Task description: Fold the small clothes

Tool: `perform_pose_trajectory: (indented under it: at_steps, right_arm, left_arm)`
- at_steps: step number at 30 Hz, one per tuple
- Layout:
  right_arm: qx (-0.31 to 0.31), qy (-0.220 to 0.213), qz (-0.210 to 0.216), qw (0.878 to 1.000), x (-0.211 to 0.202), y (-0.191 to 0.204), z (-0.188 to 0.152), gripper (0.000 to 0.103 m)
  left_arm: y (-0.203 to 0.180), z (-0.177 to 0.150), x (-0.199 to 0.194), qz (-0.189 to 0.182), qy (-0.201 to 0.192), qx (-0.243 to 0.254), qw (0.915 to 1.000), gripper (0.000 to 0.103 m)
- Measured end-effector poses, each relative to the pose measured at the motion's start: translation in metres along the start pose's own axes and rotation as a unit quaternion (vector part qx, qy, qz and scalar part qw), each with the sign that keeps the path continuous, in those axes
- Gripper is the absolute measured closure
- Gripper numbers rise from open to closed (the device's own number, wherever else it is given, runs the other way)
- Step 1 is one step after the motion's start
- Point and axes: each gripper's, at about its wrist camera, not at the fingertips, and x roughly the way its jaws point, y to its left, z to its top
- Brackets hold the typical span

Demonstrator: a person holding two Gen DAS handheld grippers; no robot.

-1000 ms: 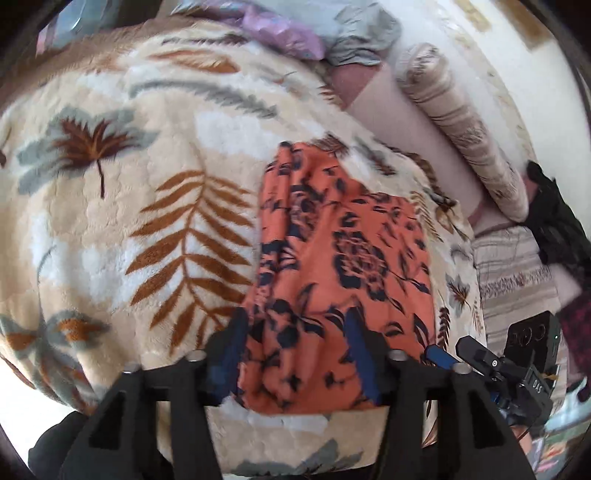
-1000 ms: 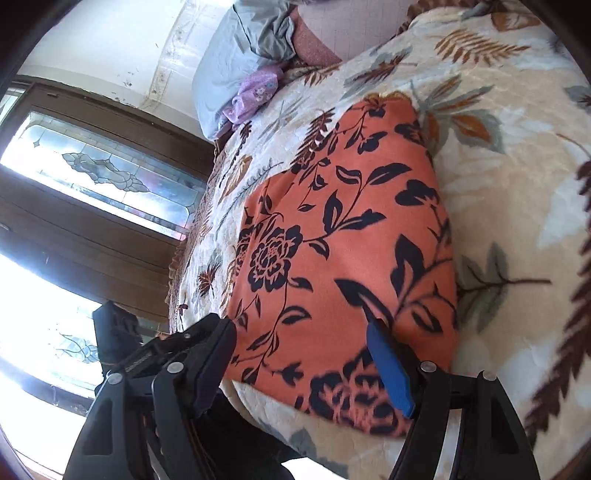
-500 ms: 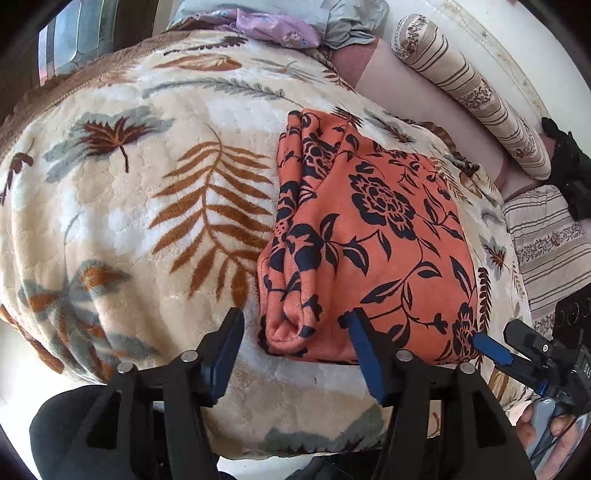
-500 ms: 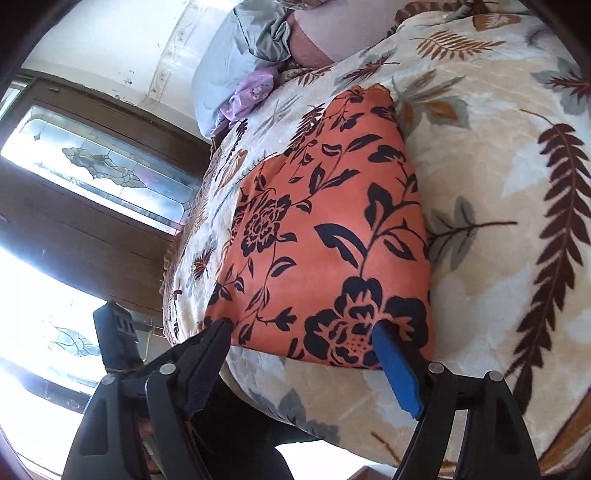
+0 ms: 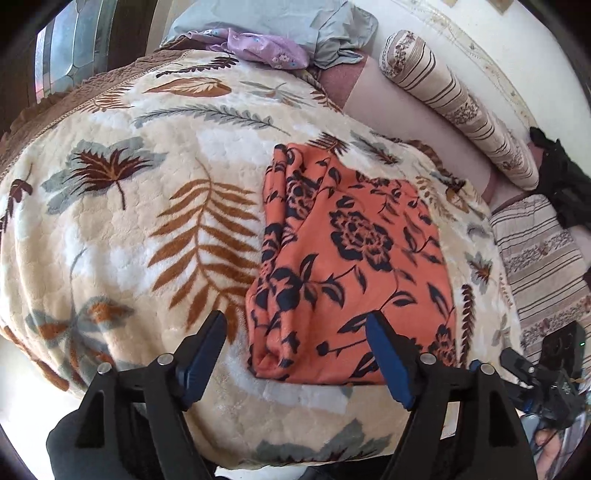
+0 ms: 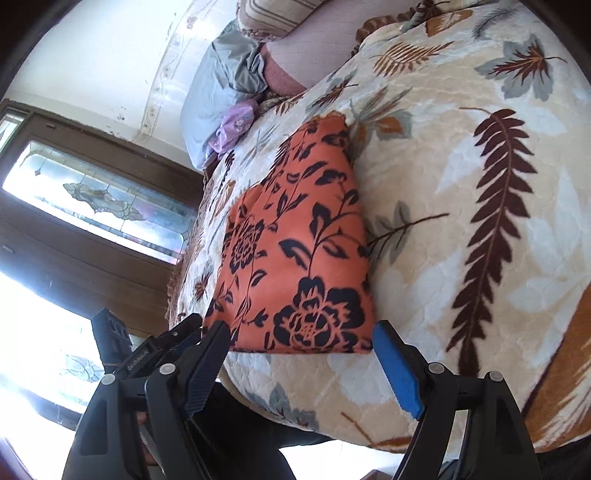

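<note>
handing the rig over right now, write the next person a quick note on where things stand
Left gripper: open, empty, just short of the near left corner of the orange floral garment.
Right gripper: open, empty, at the garment's near edge, not gripping it.
The garment lies folded into a rough rectangle on the leaf-print blanket, near the bed's edge. Its left side is bunched in loose layers; the top looks smooth.
Done: this piece looks folded and released.
Left: tidy that bunched left edge if wanted, or make one more fold. A lilac cloth and grey cloth lie crumpled at the far end, possibly next.
</note>
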Motion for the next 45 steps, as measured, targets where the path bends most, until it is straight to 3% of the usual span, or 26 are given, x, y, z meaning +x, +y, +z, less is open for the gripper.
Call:
perform_pose_trajectory:
  at_steps: [4,11,13,15,16,17,19,22,25,26,28,30,36,45]
  right_arm:
    - [0.002,0.001,-0.002,1.0,0.007,-0.004,0.02,0.021]
    - [0.002,0.004,-0.003,1.0,0.05,-0.001,0.085,0.021]
    - [0.007,0.026,-0.007,1.0,0.075,-0.006,0.096,0.021]
    - [0.02,0.077,-0.025,0.997,0.111,-0.018,0.098,0.021]
    - [0.006,0.075,-0.033,0.997,0.119,-0.016,0.097,0.021]
    - [-0.017,0.069,-0.038,0.997,0.119,-0.008,0.096,0.028]
    - [-0.058,0.077,-0.061,0.993,0.122,0.009,0.092,0.044]
    - [-0.068,0.088,-0.073,0.991,0.127,0.008,0.094,0.048]
    - [-0.059,0.085,-0.068,0.992,0.13,0.005,0.095,0.047]
    - [-0.05,0.083,-0.062,0.993,0.129,0.003,0.095,0.042]
    - [-0.031,0.083,-0.05,0.995,0.13,0.0,0.094,0.039]
    - [-0.029,0.086,-0.05,0.995,0.13,0.0,0.095,0.039]
    - [-0.033,0.087,-0.048,0.995,0.13,-0.001,0.096,0.039]
    - [-0.078,0.091,-0.093,0.988,0.135,0.014,0.093,0.046]
  left_arm:
    - [0.0,0.021,0.009,-0.038,0.0,-0.01,0.9992,0.022]
    - [0.005,0.065,0.038,-0.068,-0.001,-0.027,0.9973,0.02]
    - [0.007,0.064,0.058,-0.075,0.028,-0.032,0.9963,0.014]
    - [0.006,0.055,0.095,-0.07,0.099,-0.019,0.9924,0.017]
    - [0.006,0.051,0.101,-0.06,0.094,-0.008,0.9937,0.019]
    - [0.003,0.049,0.097,-0.062,0.075,0.002,0.9952,0.019]
    - [0.001,0.05,0.095,-0.057,0.074,0.009,0.9956,0.03]
    - [-0.001,0.049,0.096,-0.056,0.071,0.013,0.9958,0.037]
    - [-0.001,0.05,0.097,-0.063,0.072,0.005,0.9954,0.039]
    - [0.0,0.049,0.097,-0.066,0.069,-0.001,0.9954,0.038]
    - [0.001,0.046,0.098,-0.072,0.061,-0.007,0.9955,0.033]
    - [-0.004,0.045,0.096,-0.054,0.06,0.013,0.9967,0.031]
    - [-0.01,0.047,0.092,-0.026,0.061,0.005,0.9978,0.031]
    - [-0.011,0.043,0.094,-0.025,0.042,0.022,0.9985,0.038]
